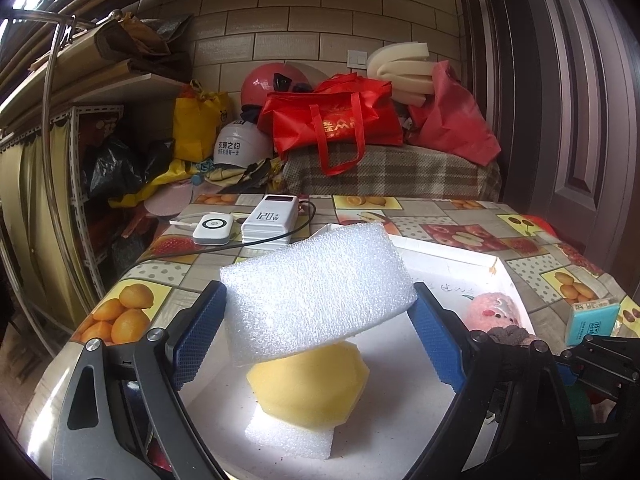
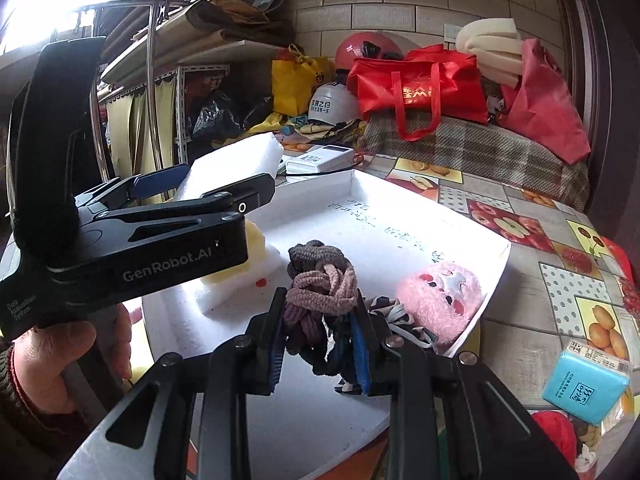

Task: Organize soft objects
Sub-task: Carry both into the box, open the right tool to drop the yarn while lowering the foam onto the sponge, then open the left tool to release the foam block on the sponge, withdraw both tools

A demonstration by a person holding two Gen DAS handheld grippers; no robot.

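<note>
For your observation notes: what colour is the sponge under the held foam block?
Yellow sponge, clearest in the left wrist view.

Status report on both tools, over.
Left tool shut on white foam block, above yellow sponge. Right tool shut on hair ties, over white tray. Pink plush alongside.

**Tight squeeze over the tray**

The left hand-held gripper [image 2: 224, 188] is blocking the tray's [image 2: 400, 216] left side above the yellow sponge [image 1: 308, 384]; the pink plush [image 2: 440, 300] is crowding the right edge, leaving bare tray floor between them.
</note>
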